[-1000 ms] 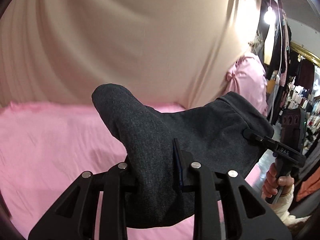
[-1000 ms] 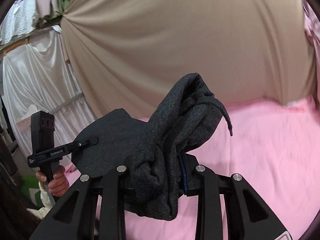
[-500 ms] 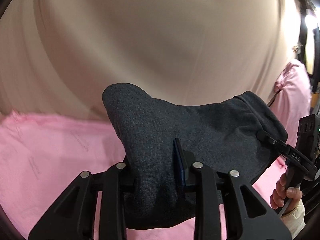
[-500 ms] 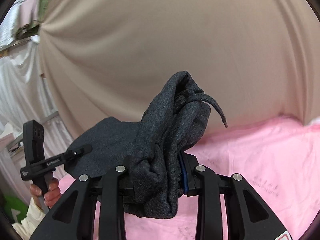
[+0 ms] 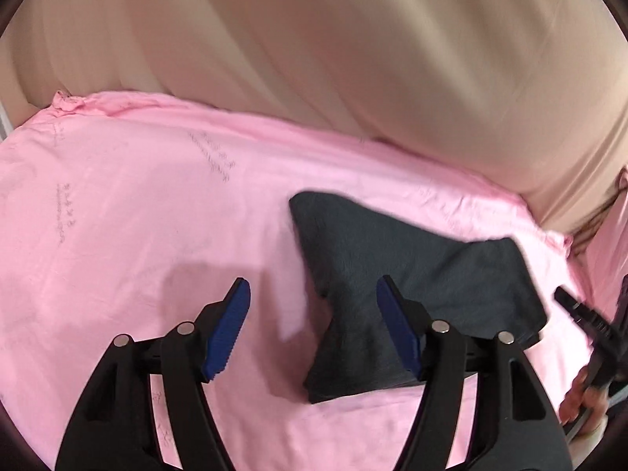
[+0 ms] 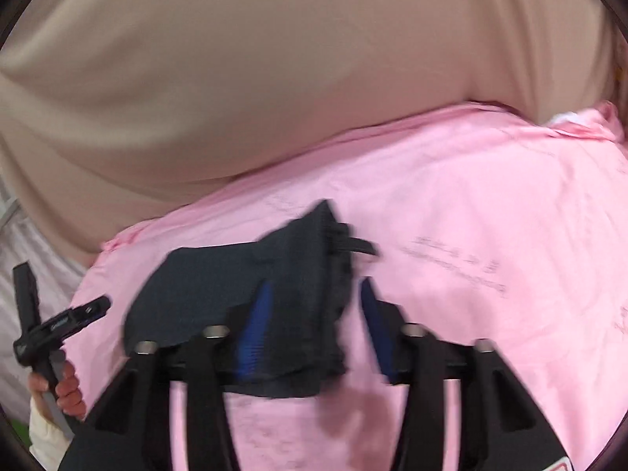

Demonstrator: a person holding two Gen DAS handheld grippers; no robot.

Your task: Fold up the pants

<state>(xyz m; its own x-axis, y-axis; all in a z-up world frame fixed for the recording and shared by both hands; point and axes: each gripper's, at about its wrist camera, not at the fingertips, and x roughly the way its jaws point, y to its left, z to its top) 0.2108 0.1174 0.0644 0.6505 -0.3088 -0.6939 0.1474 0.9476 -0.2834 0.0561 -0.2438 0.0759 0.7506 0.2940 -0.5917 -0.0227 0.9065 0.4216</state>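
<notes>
your left gripper (image 5: 312,324) has just sprung wide, gripping nothing. the folded pants (image 5: 412,286) lie on the pink sheet (image 5: 137,196), long axis across you. your right gripper (image 6: 314,314), jaws parted, holds nothing; sheet print is unreadable.

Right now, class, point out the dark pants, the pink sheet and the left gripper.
dark pants (image 5: 424,274), left wrist view, middle of the folded fabric.
pink sheet (image 5: 137,204), left wrist view, bare stretch.
left gripper (image 5: 314,318), left wrist view, midway between fingertips.
</notes>
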